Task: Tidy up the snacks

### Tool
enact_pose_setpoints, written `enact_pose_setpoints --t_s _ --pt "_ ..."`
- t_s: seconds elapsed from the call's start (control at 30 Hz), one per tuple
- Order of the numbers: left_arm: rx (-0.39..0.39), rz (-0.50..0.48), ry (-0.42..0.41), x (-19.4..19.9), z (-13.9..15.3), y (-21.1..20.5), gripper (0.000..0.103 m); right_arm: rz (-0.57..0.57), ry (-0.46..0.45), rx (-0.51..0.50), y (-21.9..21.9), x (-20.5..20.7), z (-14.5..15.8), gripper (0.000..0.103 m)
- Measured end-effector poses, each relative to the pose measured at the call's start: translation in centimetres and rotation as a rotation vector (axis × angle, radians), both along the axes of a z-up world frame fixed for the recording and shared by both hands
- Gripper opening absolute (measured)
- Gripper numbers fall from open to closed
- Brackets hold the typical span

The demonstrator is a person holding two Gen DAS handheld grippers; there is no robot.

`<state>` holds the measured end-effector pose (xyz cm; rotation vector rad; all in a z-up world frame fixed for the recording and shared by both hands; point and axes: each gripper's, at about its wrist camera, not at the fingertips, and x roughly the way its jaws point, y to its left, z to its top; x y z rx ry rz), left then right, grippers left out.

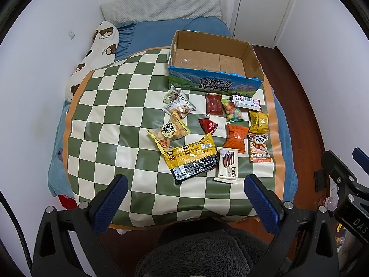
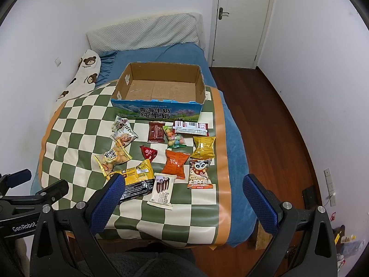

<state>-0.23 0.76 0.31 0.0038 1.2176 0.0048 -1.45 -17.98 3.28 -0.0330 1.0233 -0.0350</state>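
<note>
Several snack packets lie on a green and white checked mat (image 1: 115, 120) (image 2: 76, 124) on a bed. Among them are a yellow and black bag (image 1: 191, 159) (image 2: 138, 175), a white Franzzi wafer pack (image 1: 227, 165) (image 2: 162, 190), an orange bag (image 1: 236, 138) (image 2: 175, 160) and a panda packet (image 1: 258, 149) (image 2: 200, 174). An empty open cardboard box (image 1: 251, 53) (image 2: 200, 80) with a blue printed front stands behind them. My left gripper (image 1: 185, 198) is open and empty, above the mat's near edge. My right gripper (image 2: 183, 196) is open and empty, just short of the nearest packets.
A bear-print pillow (image 1: 101, 43) (image 2: 85, 71) lies along the left wall and a white pillow (image 1: 161, 4) (image 2: 143, 32) at the bed's head. A white door (image 2: 242, 18) and wooden floor (image 2: 265, 115) are to the right. Grey fleece (image 1: 200, 251) is below the grippers.
</note>
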Motion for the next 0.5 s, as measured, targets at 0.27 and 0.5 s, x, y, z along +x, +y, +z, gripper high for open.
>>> enact_pose_setpoints --t_s 0.27,0.5 --pt "0.001 -0.001 -0.003 -0.2 1.1 0.2 0.103 0.004 -0.003 -0.002 0.0 -0.5 0.3 0.103" --pt "0.003 0.001 -0.007 -0.2 1.2 0.1 0.103 0.003 -0.005 -0.002 0.1 -0.6 0.4 0.103"
